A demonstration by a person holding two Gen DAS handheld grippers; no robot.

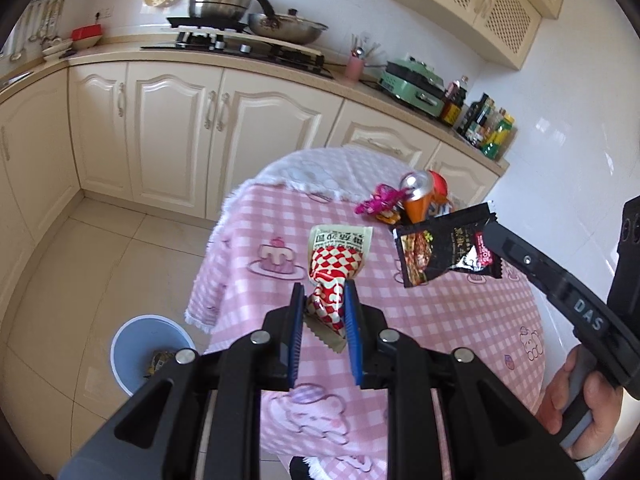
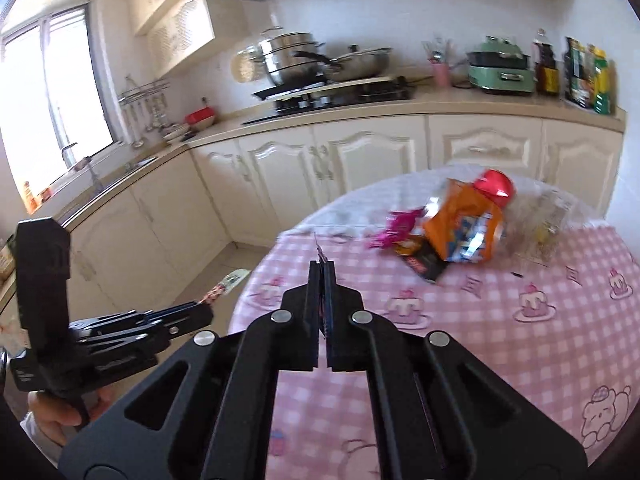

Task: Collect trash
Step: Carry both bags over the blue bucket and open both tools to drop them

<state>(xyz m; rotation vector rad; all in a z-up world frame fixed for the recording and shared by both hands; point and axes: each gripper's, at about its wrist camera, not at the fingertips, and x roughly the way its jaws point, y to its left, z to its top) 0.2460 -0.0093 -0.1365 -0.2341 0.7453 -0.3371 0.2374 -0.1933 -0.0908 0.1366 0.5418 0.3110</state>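
Between the blue pads of the left gripper (image 1: 323, 292) a red-and-white checkered snack wrapper (image 1: 338, 268) is pinched at its narrow lower end, the jaws closed onto it with only the crumpled foil between them, and the packet stands up above the pink gingham tablecloth (image 1: 420, 320). To its right in the left wrist view, the right gripper (image 1: 490, 226) clamps one edge of a black snack packet (image 1: 440, 252), which hangs in the air over the table. From the right wrist camera that same packet is seen only edge-on, a thin sliver between fingers pressed nearly together at the right gripper (image 2: 322, 268), while the left gripper (image 2: 206, 308) appears low on the left with the checkered wrapper (image 2: 224, 286) poking past its tip. Farther back on the table lie a magenta wrapper (image 1: 380, 198) and an orange can (image 1: 418, 196) with other litter just beside them. Only the left wrist view shows the blue waste bin (image 1: 132, 344) on the floor beside the table, with a wrapper inside.
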